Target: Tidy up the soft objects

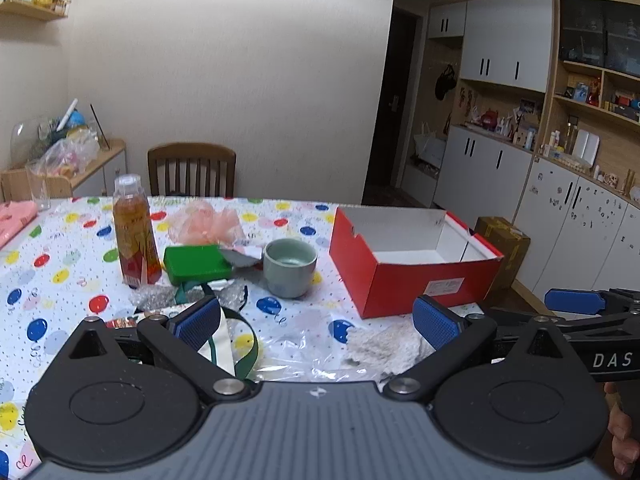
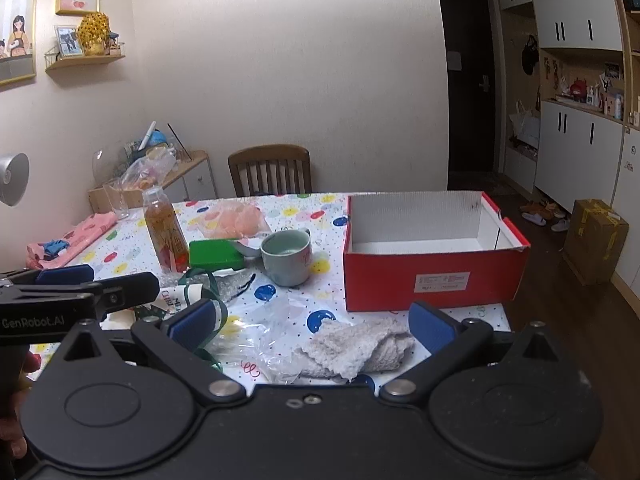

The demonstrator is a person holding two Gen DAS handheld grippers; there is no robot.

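Observation:
A white fluffy cloth [image 2: 356, 350] lies at the table's near edge, partly on clear plastic wrap [image 2: 256, 344]; it also shows in the left wrist view [image 1: 384, 346]. My right gripper [image 2: 314, 326] is open and empty just above and before it. My left gripper [image 1: 316, 322] is open and empty, to the cloth's left. A pink mesh puff [image 1: 206, 222] lies at the back, also seen in the right wrist view [image 2: 236, 220]. An open empty red box [image 1: 412, 260] stands at the right, also in the right wrist view [image 2: 432, 256]. A pink garment [image 2: 72, 240] lies at the far left.
On the balloon-print tablecloth [image 1: 60, 240] stand a tea bottle [image 1: 134, 232], a green box [image 1: 196, 264], a green cup [image 1: 290, 266] and a glass [image 2: 116, 198]. Green ribbon and a paper roll [image 1: 236, 340] lie near the left gripper. A chair [image 1: 192, 170] stands behind.

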